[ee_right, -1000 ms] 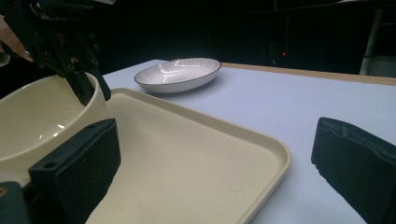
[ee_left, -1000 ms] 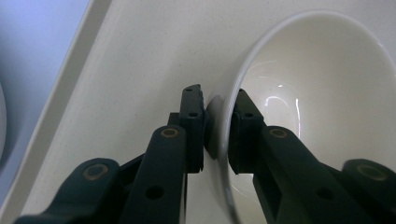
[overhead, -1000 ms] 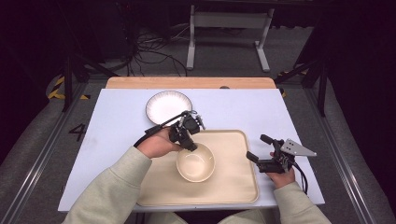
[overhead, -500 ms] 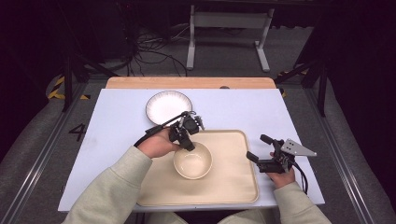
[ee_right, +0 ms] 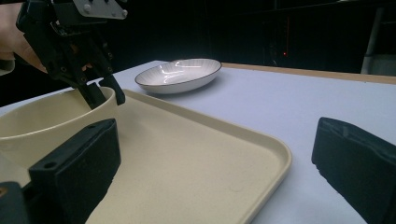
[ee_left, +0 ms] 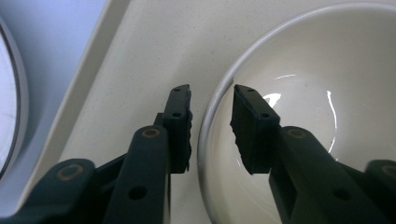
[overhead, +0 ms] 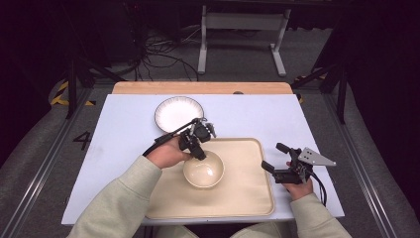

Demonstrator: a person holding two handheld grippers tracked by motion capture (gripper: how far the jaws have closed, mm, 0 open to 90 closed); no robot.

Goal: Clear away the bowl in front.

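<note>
A cream bowl [overhead: 203, 170] [ee_left: 299, 116] [ee_right: 46, 121] sits upright on the beige tray [overhead: 247, 198] [ee_left: 140, 56] [ee_right: 187, 168], left of its middle. My left gripper [overhead: 200, 153] [ee_left: 212, 100] points down over the bowl's far-left rim. One jaw is outside the wall and one inside. The jaws have just been opening, and a gap shows between each pad and the rim. My right gripper [overhead: 272, 155] [ee_right: 217, 140] stands open at the tray's right edge, level with the table, nothing between its jaws. It looks across the tray at the left gripper [ee_right: 100, 95].
A white plate [overhead: 178, 113] [ee_left: 7, 107] [ee_right: 180, 74] with a dark rim lies on the pale blue table top [overhead: 247, 119] behind the tray's left corner. A wooden strip [overhead: 198, 88] runs along the table's far edge. The tray's right half is bare.
The bowl has shifted slightly left on the tray, and the left jaws have parted from its rim. The right gripper has kept still.
</note>
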